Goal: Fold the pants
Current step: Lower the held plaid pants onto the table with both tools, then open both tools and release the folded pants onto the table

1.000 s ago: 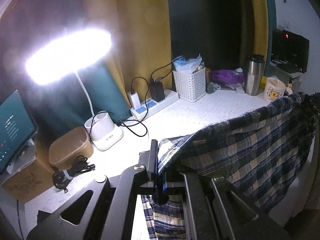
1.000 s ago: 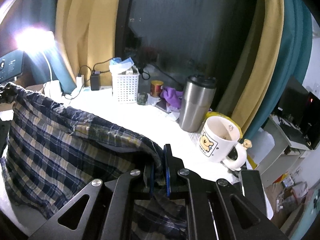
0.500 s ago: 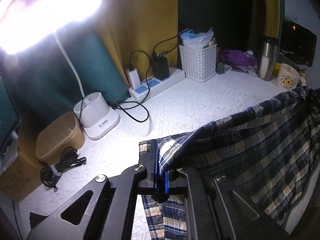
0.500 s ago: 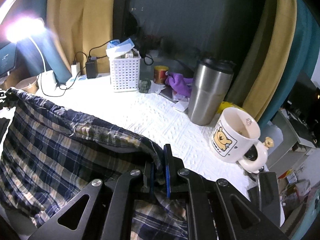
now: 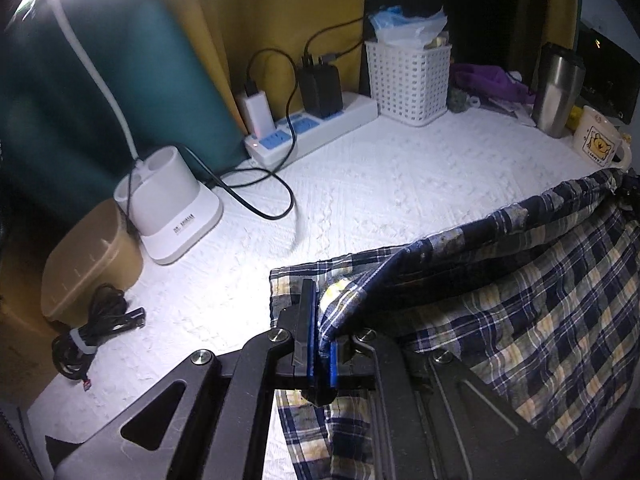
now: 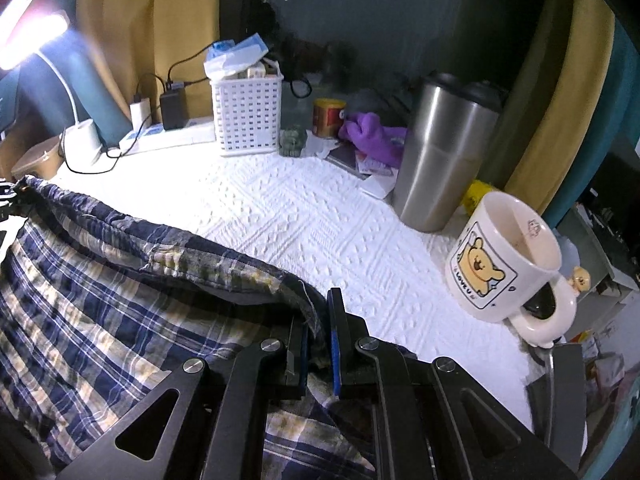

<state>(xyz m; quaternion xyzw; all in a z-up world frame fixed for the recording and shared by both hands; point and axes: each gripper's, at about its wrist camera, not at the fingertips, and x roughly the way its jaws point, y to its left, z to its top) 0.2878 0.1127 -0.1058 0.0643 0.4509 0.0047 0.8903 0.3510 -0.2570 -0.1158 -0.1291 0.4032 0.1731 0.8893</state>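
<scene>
While both my claws pinch the plaid pants [image 5: 500, 308], the left gripper [image 5: 320, 344] at one end and the right gripper [image 6: 318, 344] at the other, I judge the fold half done. Their held edge stretches sideways between the claws over the white tablecloth [image 5: 400, 184], unlaid.

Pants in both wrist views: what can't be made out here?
- Lower pants, left view: cut off by the bottom edge and hidden behind the left gripper.
- Fabric under the right gripper, right view: hidden by its frame.
- Lamp head: glare hides its shape.
</scene>
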